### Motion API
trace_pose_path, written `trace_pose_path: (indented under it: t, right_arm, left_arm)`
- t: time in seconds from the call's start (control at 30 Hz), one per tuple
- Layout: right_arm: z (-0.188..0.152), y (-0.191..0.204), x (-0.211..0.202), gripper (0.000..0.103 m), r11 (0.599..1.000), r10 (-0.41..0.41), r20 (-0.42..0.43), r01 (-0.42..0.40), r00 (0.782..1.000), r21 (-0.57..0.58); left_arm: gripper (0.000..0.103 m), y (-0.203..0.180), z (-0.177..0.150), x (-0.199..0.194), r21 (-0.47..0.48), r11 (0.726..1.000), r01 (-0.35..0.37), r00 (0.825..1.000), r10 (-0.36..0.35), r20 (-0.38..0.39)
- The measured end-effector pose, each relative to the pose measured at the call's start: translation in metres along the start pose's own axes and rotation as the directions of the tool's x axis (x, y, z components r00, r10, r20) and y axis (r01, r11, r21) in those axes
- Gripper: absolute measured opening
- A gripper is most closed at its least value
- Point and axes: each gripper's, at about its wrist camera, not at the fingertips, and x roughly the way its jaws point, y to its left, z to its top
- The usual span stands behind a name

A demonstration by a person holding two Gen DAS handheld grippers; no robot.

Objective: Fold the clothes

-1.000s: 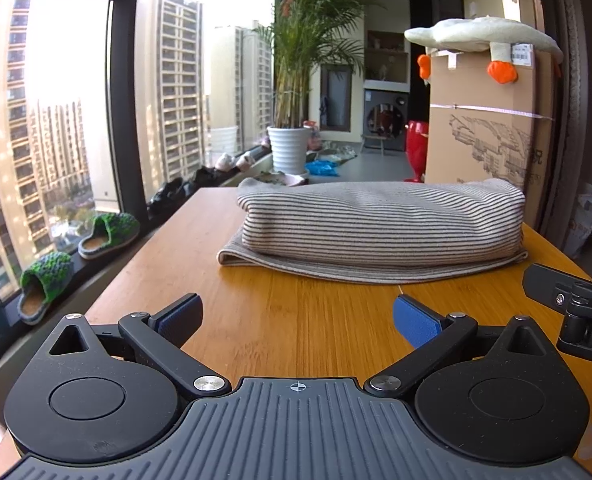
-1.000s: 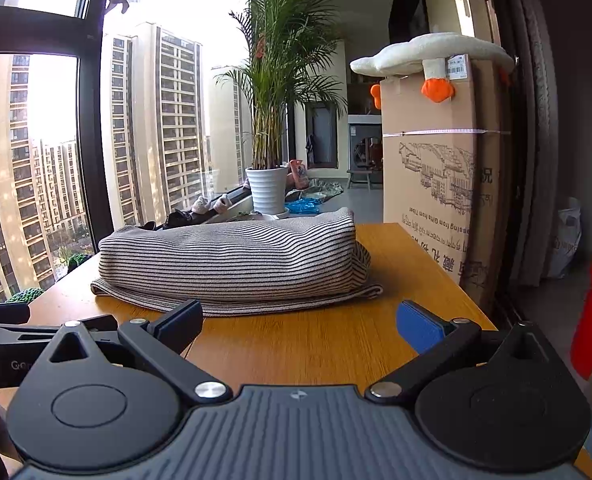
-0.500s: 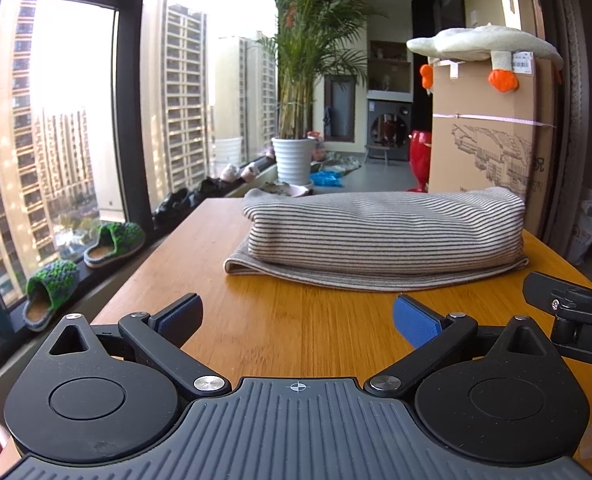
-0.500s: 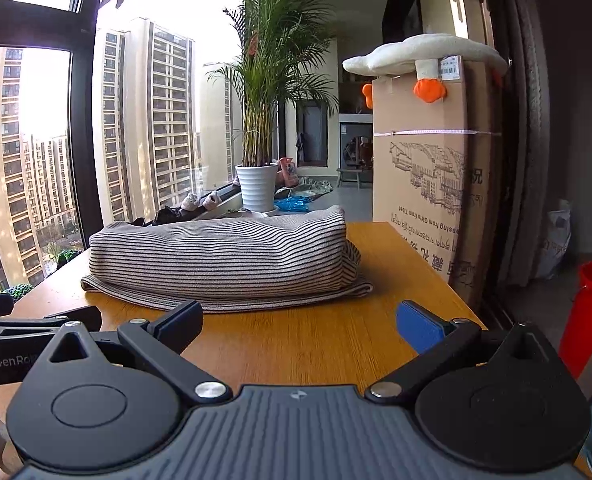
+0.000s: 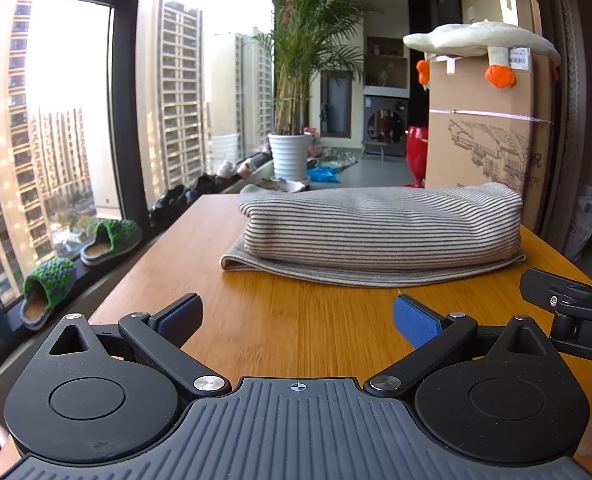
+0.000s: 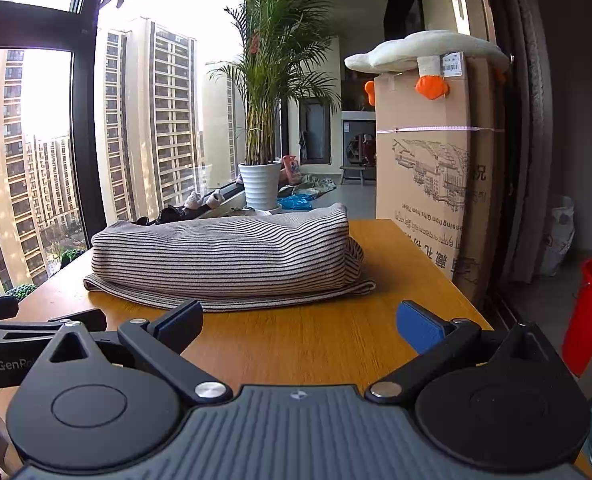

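Garment (image 5: 379, 232) folded on the tabletop (image 5: 296, 328), both grippers empty

Left wrist view: the striped garment lies as a thick, tidy bundle across the far middle of the tabletop, a thinner layer showing under it along the near edge; the left gripper (image 5: 297, 316) hovers short of it with its jaws spread wide and nothing between them, and part of the other tool sits at the right edge. Right wrist view: the same garment (image 6: 228, 256) rests on the tabletop (image 6: 296, 344) beside a cardboard box (image 6: 431, 168), well apart from the right gripper (image 6: 299, 320), whose jaws also stand wide apart and hold nothing. Judging by the compact stack and both tools clear of it, the folding looks finished or nearly so; at most a last tidy of the bottom edge seems left
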Motion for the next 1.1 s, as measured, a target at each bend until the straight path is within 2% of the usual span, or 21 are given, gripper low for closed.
trace_pose_path:
  t: [0.5, 0.7, 0.83, 0.97, 1.1]
  right_arm:
    - [-0.001, -0.005, 0.000, 0.103, 1.000, 0.003, -0.004, -0.003, 1.000, 0.028]
    - [-0.001, -0.015, 0.003, 0.103, 0.996, 0.017, -0.018, -0.015, 1.000, 0.087]
    - [-0.001, -0.021, 0.009, 0.103, 0.992, 0.011, -0.056, -0.004, 0.998, 0.124]
    - [-0.001, -0.017, 0.012, 0.103, 0.995, 0.009, -0.072, -0.002, 0.997, 0.102]
    - [0.000, -0.010, 0.013, 0.103, 0.998, -0.005, -0.079, 0.010, 0.997, 0.057]
  left_arm:
    - [0.103, -0.003, 0.000, 0.003, 0.017, 1.000, 0.001, 1.000, -0.001, -0.014]
    - [0.103, -0.006, 0.001, 0.008, 0.037, 0.999, 0.019, 0.999, -0.018, -0.026]
    - [0.103, 0.000, 0.001, 0.008, 0.009, 0.999, 0.032, 0.999, -0.032, -0.030]
    - [0.103, 0.006, 0.002, 0.012, -0.022, 0.999, 0.047, 0.997, -0.048, -0.055]
    - [0.103, 0.015, 0.004, 0.016, -0.070, 0.993, 0.093, 0.990, -0.099, -0.098]
